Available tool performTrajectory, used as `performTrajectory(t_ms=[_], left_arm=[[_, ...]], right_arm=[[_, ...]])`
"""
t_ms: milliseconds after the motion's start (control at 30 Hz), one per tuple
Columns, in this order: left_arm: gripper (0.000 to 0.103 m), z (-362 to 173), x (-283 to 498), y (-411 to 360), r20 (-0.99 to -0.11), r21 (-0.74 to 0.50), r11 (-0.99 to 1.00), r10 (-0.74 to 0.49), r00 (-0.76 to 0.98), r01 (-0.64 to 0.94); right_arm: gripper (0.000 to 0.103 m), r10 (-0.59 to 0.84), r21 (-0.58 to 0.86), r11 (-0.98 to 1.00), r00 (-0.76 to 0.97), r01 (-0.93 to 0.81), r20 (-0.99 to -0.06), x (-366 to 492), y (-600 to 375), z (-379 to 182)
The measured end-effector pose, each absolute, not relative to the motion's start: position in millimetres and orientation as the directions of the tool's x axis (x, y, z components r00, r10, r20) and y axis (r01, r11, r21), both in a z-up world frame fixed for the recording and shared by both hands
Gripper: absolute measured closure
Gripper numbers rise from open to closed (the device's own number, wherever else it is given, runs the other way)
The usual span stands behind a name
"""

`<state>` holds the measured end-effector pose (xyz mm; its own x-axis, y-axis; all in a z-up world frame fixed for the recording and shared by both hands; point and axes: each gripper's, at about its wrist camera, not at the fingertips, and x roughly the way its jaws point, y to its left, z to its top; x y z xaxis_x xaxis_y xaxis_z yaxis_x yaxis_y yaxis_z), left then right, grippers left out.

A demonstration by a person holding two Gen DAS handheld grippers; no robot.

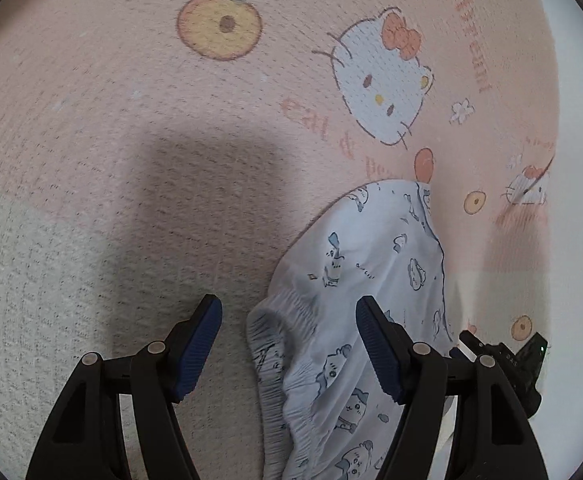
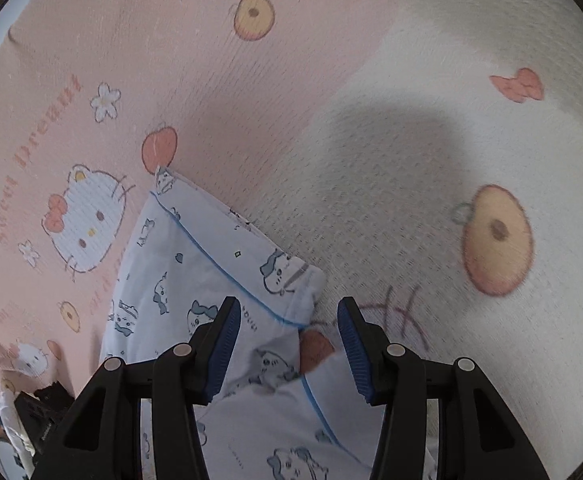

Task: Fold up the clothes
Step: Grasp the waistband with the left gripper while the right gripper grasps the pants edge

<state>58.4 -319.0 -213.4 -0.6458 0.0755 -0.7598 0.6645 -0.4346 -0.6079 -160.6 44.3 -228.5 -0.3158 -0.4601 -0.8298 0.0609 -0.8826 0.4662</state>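
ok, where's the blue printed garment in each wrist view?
Left wrist: garment at lower right, elastic band between the open fingers.
Right wrist: garment at lower centre-left, a hem corner between the open fingers.
Shared landmark: the white cat face printed on the pink blanket.

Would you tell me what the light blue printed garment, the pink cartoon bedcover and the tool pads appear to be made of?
Garment: thin woven cloth, probably cotton, matte; it creases softly and has a gathered elastic band. Bedcover: thicker textile with a ribbed, waffle-like surface, matte, probably knitted or quilted. Left tool pads: dark blue, finely ridged, likely rubber, on black plastic-looking arms.
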Motion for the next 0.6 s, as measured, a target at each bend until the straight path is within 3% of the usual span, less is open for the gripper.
performTrajectory(t_ms=[167, 233, 300, 367, 400, 467, 600], left_arm=[[0.036, -210.7, 50.9, -313.1, -0.763, -0.593, -0.458, 0.055, -0.644, 0.663], [0.044, -210.1, 49.3, -306.9, -0.764, -0.584, -0.467, 0.04, -0.644, 0.664], [0.066, -210.5, 46.7, -303.2, -0.783, -0.549, -0.483, 0.014, -0.621, 0.682], [0.072, -211.2, 44.2, -300.6, -0.806, -0.508, -0.507, -0.007, -0.592, 0.697], [0.076, -210.4, 44.0, -299.6, -0.807, -0.5, -0.519, -0.012, -0.591, 0.693], [0.08, -208.5, 43.7, -298.3, -0.806, -0.488, -0.544, -0.019, -0.591, 0.683], [0.085, -207.7, 39.4, -300.1, -0.826, -0.431, -0.591, -0.044, -0.561, 0.682]], right_arm=[[0.053, -0.489, 0.498, -0.866, -0.278, 0.041, -0.827, -165.6, 42.9, -240.8], [0.053, -0.487, 0.498, -0.866, -0.284, 0.04, -0.826, -165.0, 42.1, -241.8], [0.054, -0.484, 0.499, -0.866, -0.299, 0.032, -0.822, -163.7, 42.6, -241.7], [0.054, -0.479, 0.502, -0.865, -0.322, 0.016, -0.816, -161.7, 44.7, -240.7], [0.057, -0.471, 0.497, -0.868, -0.33, 0.007, -0.818, -160.7, 46.0, -240.3], [0.076, -0.447, 0.472, -0.882, -0.329, 0.007, -0.831, -159.6, 45.4, -240.8], [0.088, -0.412, 0.42, -0.906, -0.338, 0.053, -0.846, -155.8, 39.1, -237.9]])
